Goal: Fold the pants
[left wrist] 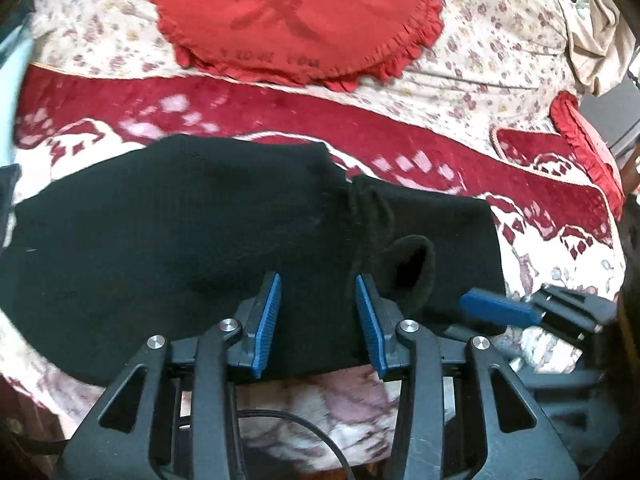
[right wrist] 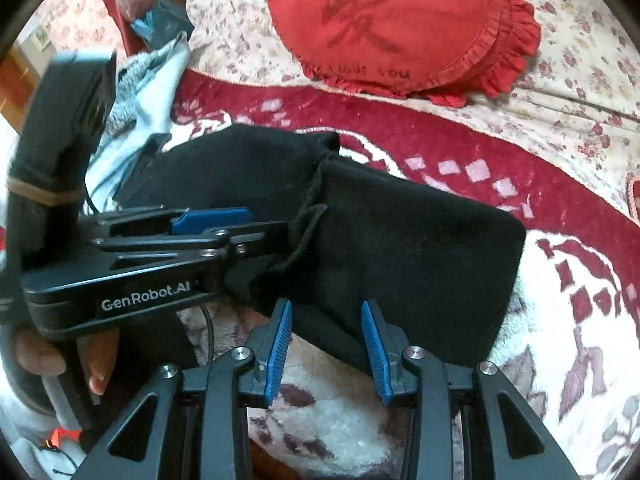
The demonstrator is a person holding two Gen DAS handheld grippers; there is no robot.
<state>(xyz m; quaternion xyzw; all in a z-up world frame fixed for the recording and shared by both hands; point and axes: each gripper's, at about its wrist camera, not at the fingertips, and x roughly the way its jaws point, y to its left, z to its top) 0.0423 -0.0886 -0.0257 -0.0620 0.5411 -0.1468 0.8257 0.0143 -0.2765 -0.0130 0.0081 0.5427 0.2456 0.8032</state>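
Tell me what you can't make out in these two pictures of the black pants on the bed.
- Pants: the left end is cut off by the edge of the left wrist view; in the right wrist view the left gripper covers it.
- Fold layers: the black fabric shows no seams, so the number of layers is unclear in both views.
- Right gripper: blurred in the left wrist view.
- Cushion: small lettering is blurred.

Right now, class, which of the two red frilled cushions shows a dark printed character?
The big round cushion lying flat beyond the black pants. The other red cushion, at the right edge, is seen edge-on and shows no character.
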